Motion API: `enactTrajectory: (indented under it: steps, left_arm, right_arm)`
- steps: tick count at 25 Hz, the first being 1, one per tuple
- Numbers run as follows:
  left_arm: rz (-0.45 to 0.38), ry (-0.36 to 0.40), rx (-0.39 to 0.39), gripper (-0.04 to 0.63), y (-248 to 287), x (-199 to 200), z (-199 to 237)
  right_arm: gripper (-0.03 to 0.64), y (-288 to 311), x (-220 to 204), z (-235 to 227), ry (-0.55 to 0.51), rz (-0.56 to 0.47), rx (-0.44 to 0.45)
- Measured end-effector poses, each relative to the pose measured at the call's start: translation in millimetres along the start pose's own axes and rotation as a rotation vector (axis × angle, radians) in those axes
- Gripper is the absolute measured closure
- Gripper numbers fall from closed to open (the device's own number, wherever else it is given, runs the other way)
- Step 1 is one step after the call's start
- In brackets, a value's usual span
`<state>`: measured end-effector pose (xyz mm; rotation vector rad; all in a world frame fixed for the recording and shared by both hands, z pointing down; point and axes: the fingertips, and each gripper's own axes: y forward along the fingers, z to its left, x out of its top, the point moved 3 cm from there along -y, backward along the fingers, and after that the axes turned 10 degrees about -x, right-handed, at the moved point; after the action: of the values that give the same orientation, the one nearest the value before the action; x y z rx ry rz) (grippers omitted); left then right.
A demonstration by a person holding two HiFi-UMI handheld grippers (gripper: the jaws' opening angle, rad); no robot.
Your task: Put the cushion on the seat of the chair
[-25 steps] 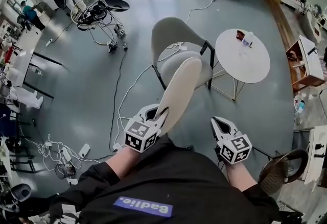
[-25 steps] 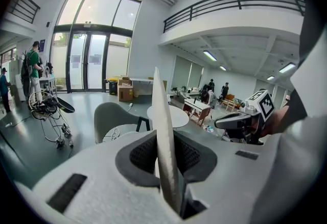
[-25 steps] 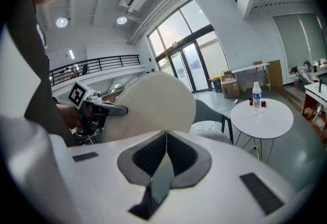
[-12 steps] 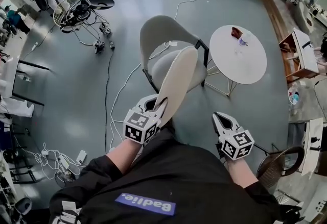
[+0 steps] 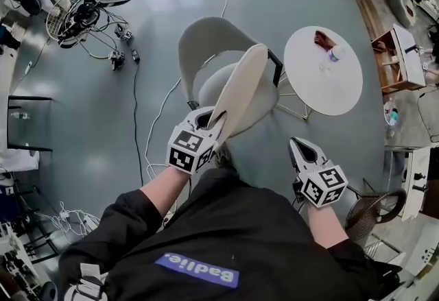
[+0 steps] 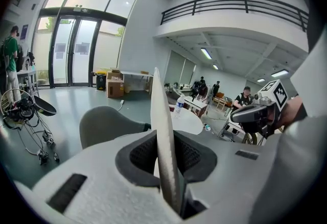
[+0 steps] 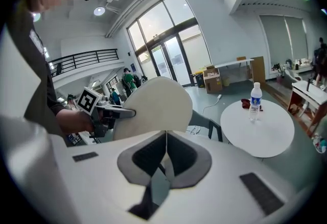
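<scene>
My left gripper (image 5: 209, 121) is shut on the near edge of a flat, oval, cream cushion (image 5: 240, 90). The cushion stands on edge and reaches out over the seat of the grey shell chair (image 5: 206, 39). In the left gripper view the cushion (image 6: 163, 116) shows edge-on between the pads, with the chair (image 6: 104, 123) behind it. My right gripper (image 5: 300, 147) hangs to the right of the chair, shut and holding nothing. In the right gripper view the jaws (image 7: 166, 139) meet, and the cushion (image 7: 153, 103) and left gripper (image 7: 110, 112) lie to the left.
A round white table (image 5: 343, 87) with a water bottle (image 5: 333, 54) and a small dark object stands right of the chair. Cables (image 5: 154, 128) trail across the grey floor on the left. A wire-frame stand (image 5: 75, 15) sits far left. Another chair (image 5: 374, 214) is at lower right.
Both grippers and the cushion have moved forward toward the chair. The cushion's far end now overlaps the seat more. The left grip is unchanged and the right jaws stay shut.
</scene>
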<state>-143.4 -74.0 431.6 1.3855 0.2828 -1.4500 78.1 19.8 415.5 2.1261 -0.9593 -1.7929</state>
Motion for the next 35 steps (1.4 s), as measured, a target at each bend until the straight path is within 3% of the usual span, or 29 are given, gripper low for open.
enactTrajectory:
  steps: [9,22,31,35]
  left_arm:
    - [0.058,0.077,0.083,0.529,57.1,8.0,76.0]
    - [0.278,0.178,0.220,0.529,144.5,-40.3,114.4]
    - [0.425,0.406,0.306,0.529,192.3,-63.4,141.7]
    - [0.500,0.564,0.329,0.529,210.1,-80.2,154.3]
  right_arm:
    - [0.588,34.3,-4.5,-25.0,0.043,0.030,-0.011]
    - [0.588,104.5,-20.7,-56.1,0.040,0.092,0.160]
    - [0.588,121.8,-47.4,-78.3,0.046,0.153,0.223]
    - [0.588,121.1,-66.8,-90.9,0.061,0.191,0.211]
